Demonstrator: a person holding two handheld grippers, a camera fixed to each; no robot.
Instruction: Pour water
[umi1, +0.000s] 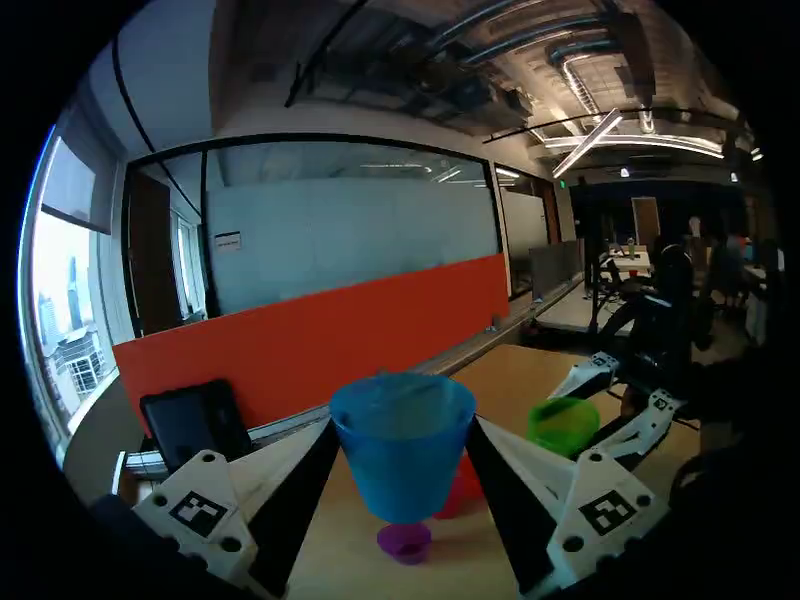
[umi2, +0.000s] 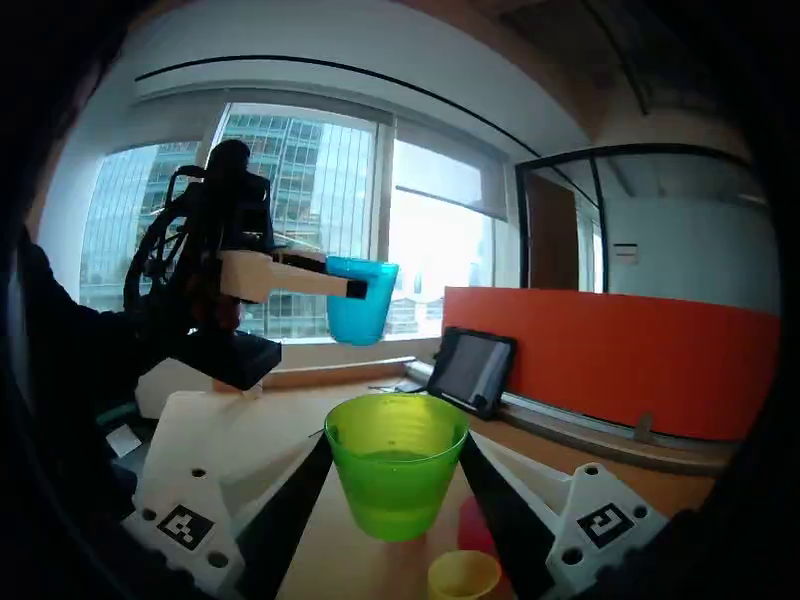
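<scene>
A blue cup (umi1: 403, 445) is held upright above the table, and my left gripper (umi1: 403, 450) is shut on it. The same blue cup (umi2: 360, 298) appears in the right gripper view, lifted high at the left in the left gripper (umi2: 345, 290). My right gripper (umi2: 397, 470) is shut on a green cup (umi2: 397, 462) with a little liquid in its bottom. In the left gripper view that green cup (umi1: 563, 424) sits to the right, between the right gripper's fingers (umi1: 590, 372).
Small purple cup (umi1: 404, 542) and a red cup (umi1: 458, 490) stand on the wooden table (umi1: 520, 375) below the blue cup. A yellow cup (umi2: 463, 575) and the red cup (umi2: 474, 525) sit under the green one. A black tablet (umi2: 472, 369) leans by the orange partition (umi2: 620, 355).
</scene>
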